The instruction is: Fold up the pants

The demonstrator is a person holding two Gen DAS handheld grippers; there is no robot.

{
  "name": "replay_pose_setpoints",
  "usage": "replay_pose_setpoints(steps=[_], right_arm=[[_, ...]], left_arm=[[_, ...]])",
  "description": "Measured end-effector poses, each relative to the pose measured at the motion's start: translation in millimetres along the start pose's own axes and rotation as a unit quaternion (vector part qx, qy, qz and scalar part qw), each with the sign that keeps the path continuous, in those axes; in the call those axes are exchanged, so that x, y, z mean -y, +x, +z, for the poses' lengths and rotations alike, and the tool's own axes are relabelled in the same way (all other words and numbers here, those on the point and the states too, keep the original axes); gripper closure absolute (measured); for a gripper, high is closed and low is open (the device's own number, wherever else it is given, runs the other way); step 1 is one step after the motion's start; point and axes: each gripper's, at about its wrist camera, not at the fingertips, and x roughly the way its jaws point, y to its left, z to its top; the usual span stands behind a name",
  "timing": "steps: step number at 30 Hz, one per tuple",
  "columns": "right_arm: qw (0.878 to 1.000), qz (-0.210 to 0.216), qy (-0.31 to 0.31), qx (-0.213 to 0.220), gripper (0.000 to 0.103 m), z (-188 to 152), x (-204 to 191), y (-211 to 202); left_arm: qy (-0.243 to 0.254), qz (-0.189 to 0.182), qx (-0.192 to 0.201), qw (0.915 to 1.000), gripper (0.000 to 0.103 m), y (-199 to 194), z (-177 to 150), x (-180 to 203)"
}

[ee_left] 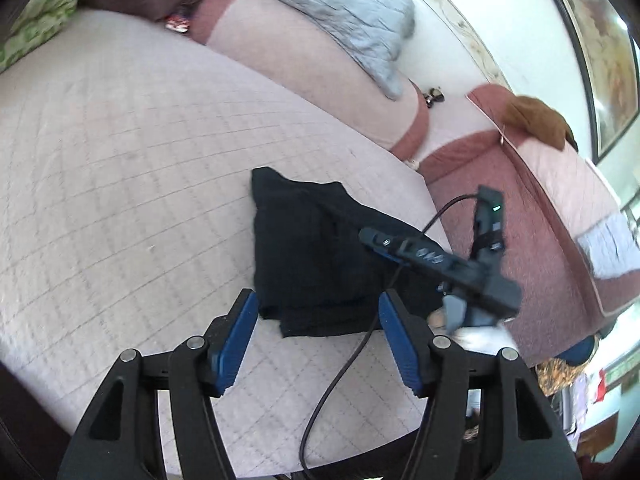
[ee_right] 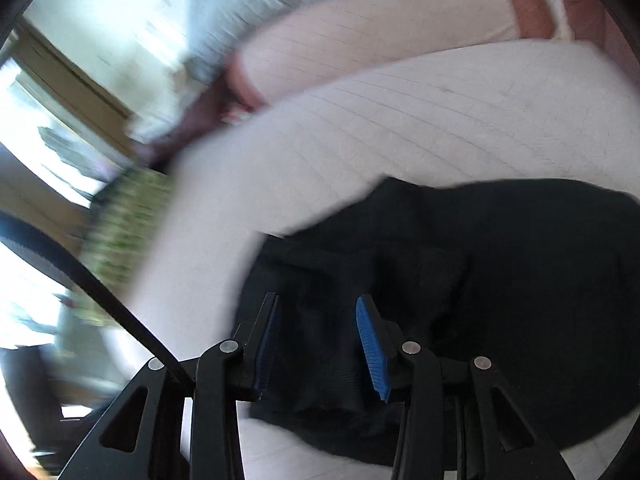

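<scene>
1. While my left claw (ee_left: 316, 312) hangs wide apart and empty, the black pants (ee_left: 316, 248) lie folded on the quilted bed cover (ee_left: 120, 168) just ahead.
2. My right claw (ee_right: 316, 336) is spread above the pants (ee_right: 480, 264), gripping nothing.
3. Grey blanket (ee_left: 340, 12) lies behind.

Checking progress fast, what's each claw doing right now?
Left claw: open, holding nothing, just short of the black pants.
Right claw: open over the pants, gripping nothing.
</scene>
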Motion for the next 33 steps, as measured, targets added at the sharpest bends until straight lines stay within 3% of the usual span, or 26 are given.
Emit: replay_pose_setpoints(steps=[5,6,7,10,13,16,19,24,28,29,31,33], right_arm=[[0.999,-0.005,0.006,-0.034,0.063,1,2,28],[0.999,0.012,0.005,-0.033,0.086,1,1,27],[0.999,0.026,0.01,-0.035,0.097,4,1,26],[0.999,0.046,0.021,-0.016,0.098,3,0,10],[0.999,0.033,0.019,-0.007,0.098,0,4,-4],[1.0,-0.011,0.019,-0.007,0.098,-11,21,-12],[0.999,0.001,0.049,-0.021,0.097,-19,47,-12],[0.999,-0.016,0.028,-0.022,0.097,-26,50,-9],[0.999,-0.021,0.036,-0.017,0.095,-22,53,-4],[0.999,-0.023,0.044,-0.007,0.094,-22,57,-10],[0.998,-0.023,0.056,0.023,0.089,-19,60,-25],[0.996,0.007,0.068,0.054,0.089,-13,62,-40]], left_arm=[[-0.001,0.003,0.0,1.0,0.041,-7,-7,-6],[-0.003,0.002,-0.001,1.0,0.041,-11,-9,-10],[-0.004,0.002,-0.001,1.0,0.041,-10,-9,-11],[-0.002,0.005,-0.005,1.0,0.041,-8,-9,-13],[-0.003,0.008,-0.008,0.9999,0.041,-4,-8,-15],[-0.005,0.012,-0.013,0.9998,0.041,2,-7,-18],[0.007,0.023,-0.018,0.9995,0.041,18,1,-12],[0.026,0.019,-0.035,0.9988,0.041,62,21,2],[0.054,0.052,-0.088,0.9932,0.041,111,13,5],[0.057,0.061,-0.099,0.9916,0.041,118,9,4],[0.083,0.069,-0.083,0.9907,0.038,119,3,8],[0.092,0.07,-0.081,0.9899,0.037,119,1,12]])
